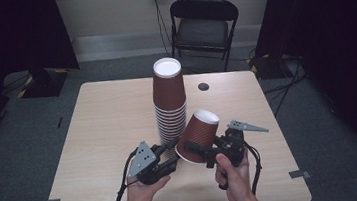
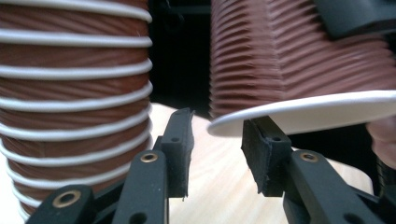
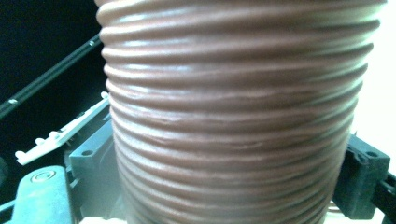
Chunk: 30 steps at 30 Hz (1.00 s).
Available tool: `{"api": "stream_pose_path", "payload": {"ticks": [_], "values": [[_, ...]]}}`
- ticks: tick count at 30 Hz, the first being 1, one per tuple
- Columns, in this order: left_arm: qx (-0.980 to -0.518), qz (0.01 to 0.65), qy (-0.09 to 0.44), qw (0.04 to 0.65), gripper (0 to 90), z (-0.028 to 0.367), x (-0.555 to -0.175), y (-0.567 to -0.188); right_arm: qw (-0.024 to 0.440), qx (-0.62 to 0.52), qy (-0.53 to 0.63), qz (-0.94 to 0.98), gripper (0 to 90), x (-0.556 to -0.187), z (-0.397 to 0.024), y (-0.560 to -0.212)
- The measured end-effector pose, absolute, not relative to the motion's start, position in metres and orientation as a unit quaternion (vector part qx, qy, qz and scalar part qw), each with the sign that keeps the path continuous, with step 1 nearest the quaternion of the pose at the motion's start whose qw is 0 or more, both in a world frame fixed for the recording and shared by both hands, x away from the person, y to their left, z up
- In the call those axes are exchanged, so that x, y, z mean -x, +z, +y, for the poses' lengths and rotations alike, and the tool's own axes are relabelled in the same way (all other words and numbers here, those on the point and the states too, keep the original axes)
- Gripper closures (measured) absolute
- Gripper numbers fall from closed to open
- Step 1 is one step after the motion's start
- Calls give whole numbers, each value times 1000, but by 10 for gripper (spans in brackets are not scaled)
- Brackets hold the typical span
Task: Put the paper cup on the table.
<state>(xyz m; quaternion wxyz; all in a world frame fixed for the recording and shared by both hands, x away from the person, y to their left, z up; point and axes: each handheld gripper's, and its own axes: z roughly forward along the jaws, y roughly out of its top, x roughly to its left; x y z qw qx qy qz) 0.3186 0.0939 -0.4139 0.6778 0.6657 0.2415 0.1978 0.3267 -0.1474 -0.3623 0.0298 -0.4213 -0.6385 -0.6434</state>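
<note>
Gripping a single ribbed brown paper cup (image 1: 198, 137) across its body, the right gripper (image 1: 203, 154) has a black jaw pressed to each side of the corrugated wall (the right gripper view shows the jaws flanking the cup at both lower corners). The cup is off the table, tilted, with its white bottom up and to the right and its open rim toward the left gripper.

Left gripper (image 1: 174, 153): jaws partly spread, nothing pinched between them. In the left gripper view the cup's white rim (image 2: 303, 109) sits right on top of the right-hand pad (image 2: 259, 156); contact cannot be confirmed. Left-hand pad stands free, with bare tabletop in the gap.

Stack of nested brown cups (image 1: 169, 101) stands upside down on the light wood table (image 1: 104, 128), just left of the held cup and just beyond the left gripper's tips. White rims band the lower part of the stack. Stack and held cup are near but apart (a dark gap shows between them in the left gripper view).

Both hands enter from the near edge. A black folding chair (image 1: 204, 27) stands beyond the table's far edge.
</note>
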Motion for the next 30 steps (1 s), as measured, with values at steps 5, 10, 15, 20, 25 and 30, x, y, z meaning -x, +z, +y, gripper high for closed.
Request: {"api": "stream_pose_path", "payload": {"ticks": [5, 10, 15, 20, 25, 30], "values": [[-655, 237, 205, 688, 678, 90, -321, -412, 44, 422, -650, -631, 139, -326, -144, -359], [-649, 234, 215, 691, 710, 88, -321, -409, 50, 421, -649, -631, 139, -326, -140, -360], [-643, 226, 232, 694, 722, 88, -320, -406, 54, 421, -651, -630, 139, -324, -136, -359], [-640, 222, 253, 691, 710, 85, -317, -403, 68, 425, -652, -624, 139, -323, -133, -359], [-640, 205, 281, 685, 716, 86, -315, -400, 82, 428, -648, -624, 140, -322, -130, -359], [-644, 201, 301, 674, 733, 87, -312, -399, 81, 425, -641, -634, 138, -320, -124, -360]]}}
